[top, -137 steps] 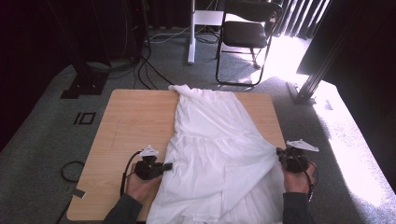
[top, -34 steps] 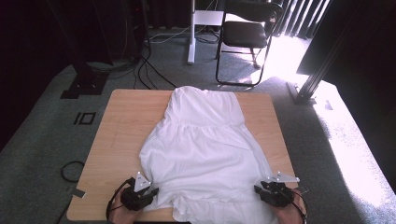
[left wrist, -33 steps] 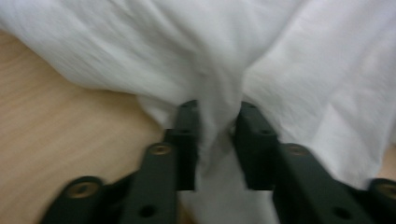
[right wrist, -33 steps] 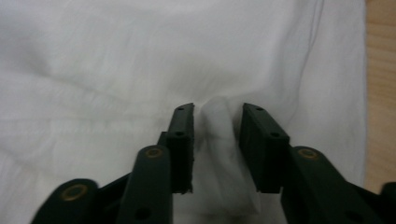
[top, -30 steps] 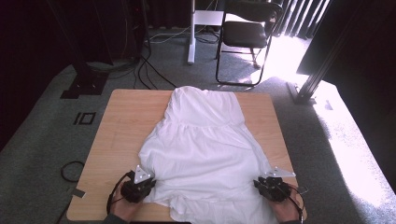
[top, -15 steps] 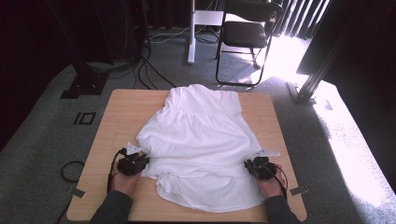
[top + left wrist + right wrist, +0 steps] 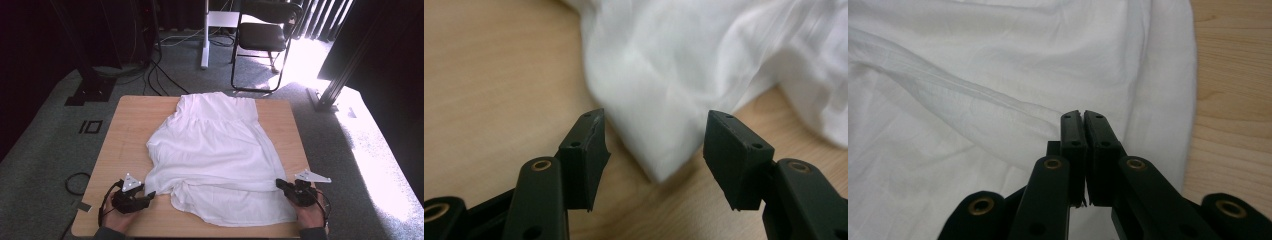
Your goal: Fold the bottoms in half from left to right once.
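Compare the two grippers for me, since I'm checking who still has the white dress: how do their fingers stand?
The left gripper has its fingers spread, just opened, with a dress corner lying loose between them. The right gripper has its fingers pressed together, with no cloth visibly clamped. Both sit low at the dress's near edge on the table.

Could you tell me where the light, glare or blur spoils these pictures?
High view: sunlight blows out the floor at right, and the far room is dark. Left gripper view: the white garment is soft and blurred, while the open left gripper looks sharper. Right gripper view: evenly lit, with the garment's folds and the shut right gripper crisp.
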Available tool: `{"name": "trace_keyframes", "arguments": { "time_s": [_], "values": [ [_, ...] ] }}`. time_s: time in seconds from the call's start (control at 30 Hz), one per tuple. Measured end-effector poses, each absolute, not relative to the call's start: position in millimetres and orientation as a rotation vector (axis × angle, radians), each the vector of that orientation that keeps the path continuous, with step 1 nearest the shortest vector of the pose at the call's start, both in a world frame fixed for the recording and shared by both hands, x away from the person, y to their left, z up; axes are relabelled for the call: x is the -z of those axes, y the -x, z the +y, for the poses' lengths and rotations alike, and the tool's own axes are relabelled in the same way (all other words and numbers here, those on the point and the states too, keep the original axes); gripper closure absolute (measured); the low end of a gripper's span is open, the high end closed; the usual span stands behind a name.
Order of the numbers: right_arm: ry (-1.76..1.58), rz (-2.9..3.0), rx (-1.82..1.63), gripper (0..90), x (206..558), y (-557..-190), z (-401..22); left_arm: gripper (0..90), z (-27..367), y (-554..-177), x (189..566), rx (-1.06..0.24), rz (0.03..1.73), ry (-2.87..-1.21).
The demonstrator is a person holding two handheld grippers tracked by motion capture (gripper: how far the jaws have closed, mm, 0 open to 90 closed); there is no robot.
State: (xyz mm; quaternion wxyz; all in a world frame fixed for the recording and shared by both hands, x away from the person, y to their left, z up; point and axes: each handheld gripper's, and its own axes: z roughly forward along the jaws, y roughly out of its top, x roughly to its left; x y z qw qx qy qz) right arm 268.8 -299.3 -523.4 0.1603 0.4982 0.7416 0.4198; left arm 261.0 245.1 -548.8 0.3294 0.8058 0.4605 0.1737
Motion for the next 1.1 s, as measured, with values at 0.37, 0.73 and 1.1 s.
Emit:
{"name": "trace_keyframes", "arguments": {
  "time_s": [0.37,0.73,1.1],
  "values": [
    [-1.403,2.099,-1.234,89.2,521,-255,-305,88.6,251,-254,538,-0.398,1.152,-2.048],
    [-1.339,1.964,-1.341,89.9,489,-198,-345,87.6,265,-211,495,-0.303,0.949,-1.93],
    [-1.488,2.121,-1.025,88.3,546,-207,-347,47.5,261,-231,503,-0.4,1.046,-1.932]
  ]
}}
